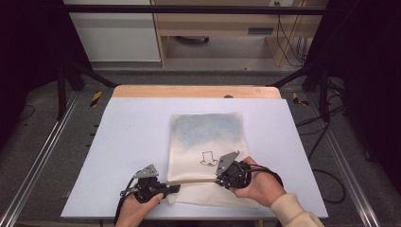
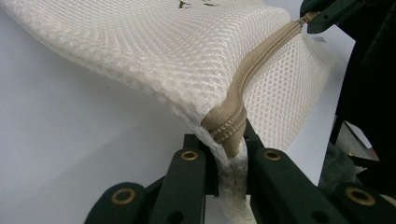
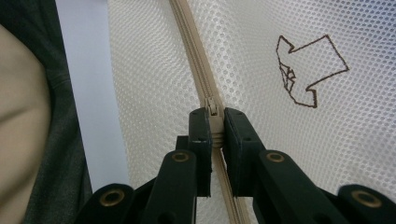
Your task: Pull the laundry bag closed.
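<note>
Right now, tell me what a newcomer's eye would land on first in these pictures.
First, the cream mesh bag lying on the white table, with its tan zipper stretched taut along the near edge. The left gripper pinches the zipper's end at the bag's corner, and the right gripper is clamped on the zipper pull. A dark outline drawing sits beside the zipper.

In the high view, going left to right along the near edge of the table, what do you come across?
Left gripper, shut on the bag's corner → beige zipper, stretched between the two grippers → right gripper, shut on the zipper pull → person's right hand. All of it lies along the near edge of the white mesh bag.
</note>
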Available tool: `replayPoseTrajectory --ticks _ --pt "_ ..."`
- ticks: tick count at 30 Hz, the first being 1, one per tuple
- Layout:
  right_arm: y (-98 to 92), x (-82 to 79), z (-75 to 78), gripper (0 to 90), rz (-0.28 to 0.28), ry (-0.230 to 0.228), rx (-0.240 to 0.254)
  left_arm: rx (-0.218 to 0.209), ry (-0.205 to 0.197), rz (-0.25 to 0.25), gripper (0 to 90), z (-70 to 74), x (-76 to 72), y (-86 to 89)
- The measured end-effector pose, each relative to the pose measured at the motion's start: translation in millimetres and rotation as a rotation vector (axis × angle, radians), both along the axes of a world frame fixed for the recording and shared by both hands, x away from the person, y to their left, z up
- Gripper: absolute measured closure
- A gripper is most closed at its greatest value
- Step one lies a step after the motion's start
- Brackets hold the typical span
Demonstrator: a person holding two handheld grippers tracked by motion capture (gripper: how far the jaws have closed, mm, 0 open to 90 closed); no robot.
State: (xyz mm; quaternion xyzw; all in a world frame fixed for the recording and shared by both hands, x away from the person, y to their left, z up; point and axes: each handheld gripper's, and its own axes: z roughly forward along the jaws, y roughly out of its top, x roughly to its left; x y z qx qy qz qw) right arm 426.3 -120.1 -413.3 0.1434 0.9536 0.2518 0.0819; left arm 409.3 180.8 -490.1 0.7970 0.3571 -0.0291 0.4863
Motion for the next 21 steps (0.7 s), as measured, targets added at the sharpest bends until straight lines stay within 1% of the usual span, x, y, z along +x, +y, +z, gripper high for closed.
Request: replayPoseTrajectory --ticks 10,21 --pt "-6.5 -0.3 1.4 82.1 -0.007 -0.003 0.000 -0.001 0.001 0.002 84.9 -0.4 0.1 -0.1" --pt "-8.2 -1.4 1.9 82.1 -0.010 -0.003 0.004 -0.001 0.000 0.000 84.9 -0.1 -0.1 -0.1"
